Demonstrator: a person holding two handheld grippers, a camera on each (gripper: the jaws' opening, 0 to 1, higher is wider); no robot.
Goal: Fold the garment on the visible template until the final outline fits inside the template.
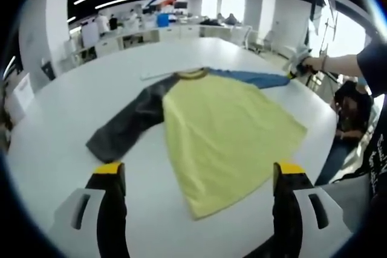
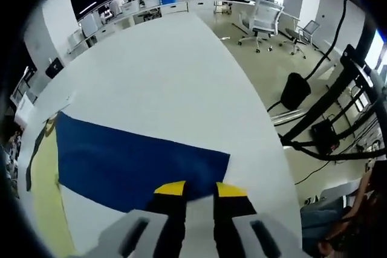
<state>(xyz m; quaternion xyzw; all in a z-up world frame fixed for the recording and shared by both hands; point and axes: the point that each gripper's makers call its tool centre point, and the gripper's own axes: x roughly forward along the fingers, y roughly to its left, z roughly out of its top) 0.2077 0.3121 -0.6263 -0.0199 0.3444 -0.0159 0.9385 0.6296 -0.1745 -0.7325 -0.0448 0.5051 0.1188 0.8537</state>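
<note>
Yellow-tipped jaws of the left gripper (image 1: 201,170) rise from the bottom of the left gripper view, set wide apart, nothing between them, hovering over the white table (image 1: 66,101). Just beyond them, mid-frame, lies the garment (image 1: 227,131): yellow body spread flat, hem toward the camera, yellow collar at the far end. Dark grey sleeve (image 1: 124,128) stretches to the left of frame; blue sleeve (image 1: 254,78) runs toward upper right. Right gripper (image 1: 296,67) sits at that sleeve's end, held by a person's hand (image 1: 314,63).

Right gripper view: right gripper (image 2: 200,190) at bottom centre, jaws narrow, tips at the near edge of the blue sleeve (image 2: 139,164). Whether they pinch the cloth, cannot tell. Yellow body (image 2: 45,191) shows at lower left. Office chairs (image 2: 266,19) stand upper right, off the table (image 2: 169,70).
</note>
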